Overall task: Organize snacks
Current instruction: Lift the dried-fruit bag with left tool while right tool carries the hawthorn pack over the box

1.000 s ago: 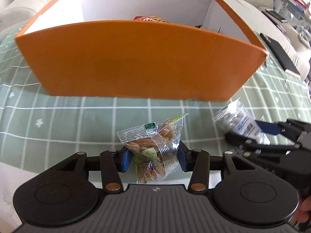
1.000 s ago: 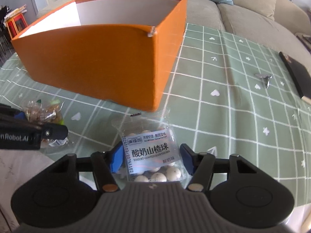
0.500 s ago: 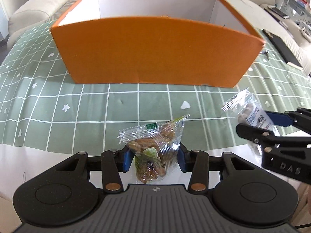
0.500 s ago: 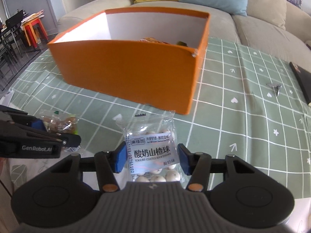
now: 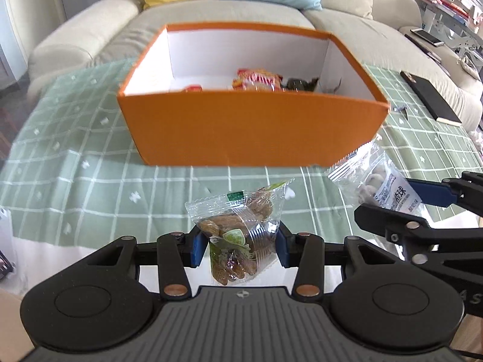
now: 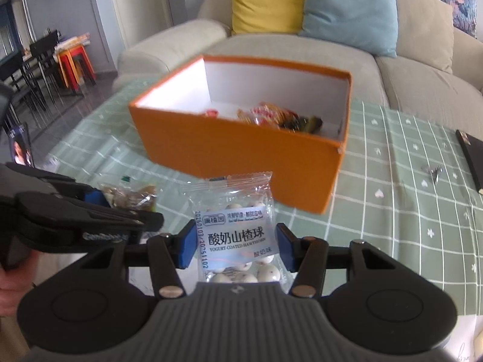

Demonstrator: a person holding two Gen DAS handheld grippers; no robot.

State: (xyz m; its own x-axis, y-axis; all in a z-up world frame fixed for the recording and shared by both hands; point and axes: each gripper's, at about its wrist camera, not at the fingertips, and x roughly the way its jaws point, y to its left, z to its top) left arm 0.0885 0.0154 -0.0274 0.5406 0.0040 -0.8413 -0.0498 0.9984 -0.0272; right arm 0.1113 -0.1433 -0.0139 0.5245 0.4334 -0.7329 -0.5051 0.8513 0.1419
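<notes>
Snacks in hand, one per side. Left tongs (image 5: pixel 240 246) pinch a clear packet of brown dried fruit, the date pack (image 5: pixel 241 229), by its lower half, so the sealed top stands free above the pads. Right tongs (image 6: pixel 235 242) pinch the hawthorn pack (image 6: pixel 234 232), a clear bag of white balls, across its label; the balls sag below the grip, the crimped top stands up. Both packs are held off the surface (image 5: pixel 90 175), short of the box and near its front wall.

Box (image 5: pixel 250 126): orange outside, white inside, open top, standing on the green checked cloth. It already holds some wrapped items at the back right: a red-orange packet (image 5: pixel 256 80) and a dark one (image 5: pixel 299 84) beside it. Left half of the floor looks bare, though the near wall hides the front strip.

Judgement: the grips at the middle or low on each pack leave the tops clear, which should let the packs drop in cleanly once released over the opening. Both packs sit side by side and close, with the right tongs visible in the left view just beside the date pack. Likely next: carry over the near wall, one after the other to avoid a clash. Soft bags may cling to the pads.

Sofa (image 6: pixel 422 75) with cushions behind; black notebook (image 5: pixel 428 96) lies right of the box, apart.
</notes>
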